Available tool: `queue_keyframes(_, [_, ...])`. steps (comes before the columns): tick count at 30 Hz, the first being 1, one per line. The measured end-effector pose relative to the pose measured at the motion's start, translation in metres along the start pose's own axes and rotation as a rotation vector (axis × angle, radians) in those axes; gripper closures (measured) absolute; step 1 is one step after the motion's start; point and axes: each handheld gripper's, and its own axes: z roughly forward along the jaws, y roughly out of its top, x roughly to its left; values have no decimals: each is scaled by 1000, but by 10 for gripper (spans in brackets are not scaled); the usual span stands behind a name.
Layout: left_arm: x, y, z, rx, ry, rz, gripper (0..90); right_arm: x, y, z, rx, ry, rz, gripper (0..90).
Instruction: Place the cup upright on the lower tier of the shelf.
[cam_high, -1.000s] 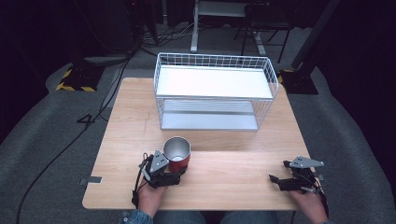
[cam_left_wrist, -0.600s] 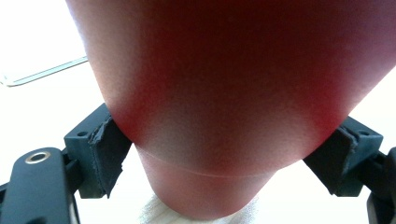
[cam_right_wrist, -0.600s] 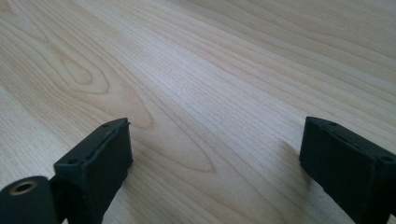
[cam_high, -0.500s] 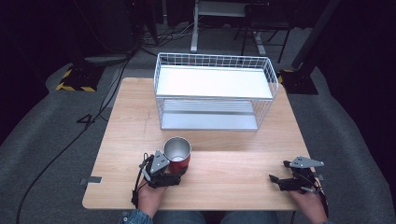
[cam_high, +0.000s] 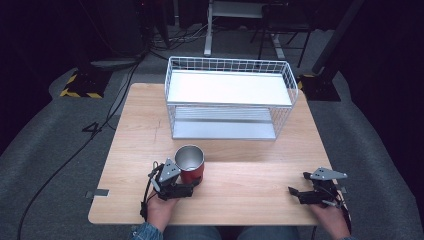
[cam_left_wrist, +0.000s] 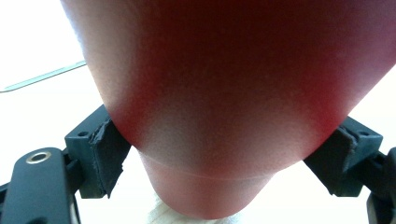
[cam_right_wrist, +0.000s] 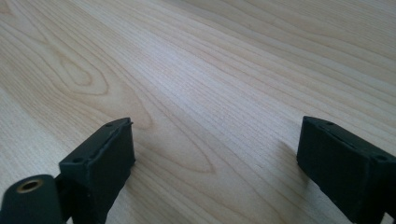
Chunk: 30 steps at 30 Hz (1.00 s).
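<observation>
The left gripper (cam_high: 192, 186) clamps the red cup (cam_high: 190, 163) low on its tapered wall, at the table's (cam_high: 250, 170) seven o'clock; lifted, it may slip; the right gripper (cam_high: 295, 194) stands open, empty.

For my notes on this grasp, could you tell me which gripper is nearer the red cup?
Left. The left gripper is clamped on the red cup; the right gripper rests open on the table, well off to its right.

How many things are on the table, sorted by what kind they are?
Red cup: 1
White wire basket: 1
Grippers: 2, the left gripper and the right gripper
Total: 4
</observation>
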Motion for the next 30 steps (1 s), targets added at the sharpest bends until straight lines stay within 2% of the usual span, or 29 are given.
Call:
queue_keyframes(9, [1, 15, -1, -22, -17, -12, 167, 0, 0, 0, -1, -1, 1, 112])
queue_keyframes(19, [5, 39, -3, -54, -25, 0, 167, 0, 0, 0, -3, -4, 3, 117])
queue_keyframes(30, [5, 64, 6, -69, -44, 12, 167, 0, 0, 0, -3, -5, 4, 124])
